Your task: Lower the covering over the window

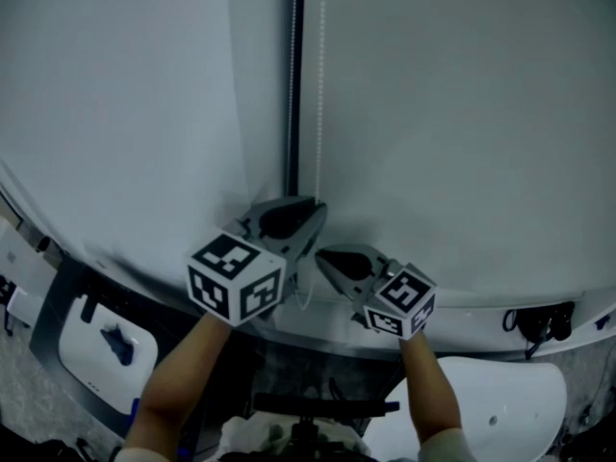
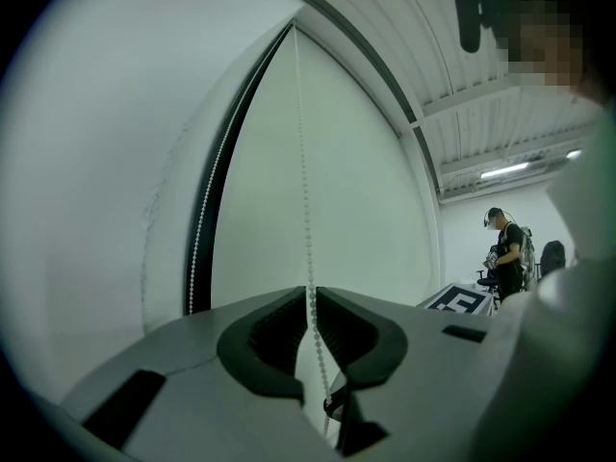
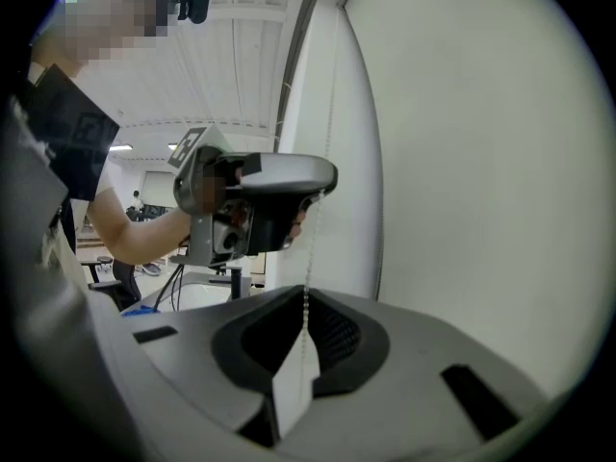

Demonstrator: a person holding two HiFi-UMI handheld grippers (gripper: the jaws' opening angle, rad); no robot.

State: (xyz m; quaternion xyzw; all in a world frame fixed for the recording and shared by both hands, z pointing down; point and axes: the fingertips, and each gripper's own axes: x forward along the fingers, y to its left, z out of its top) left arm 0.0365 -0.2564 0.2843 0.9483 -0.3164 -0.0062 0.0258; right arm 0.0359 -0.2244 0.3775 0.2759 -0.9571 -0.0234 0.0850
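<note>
While the blind (image 1: 462,114) fills all I can see of the window, I cannot find its bottom edge, so I judge the lowering well along but unconfirmed. Along its left edge hangs the bead chain (image 1: 320,85). My right tool (image 3: 306,292) is clamped on it; above, my left tool (image 2: 310,292) straddles it, jaws narrowly apart, not yet pinching.

Blind (image 1: 462,114) close ahead, bead chain (image 1: 320,75) ctr.
</note>
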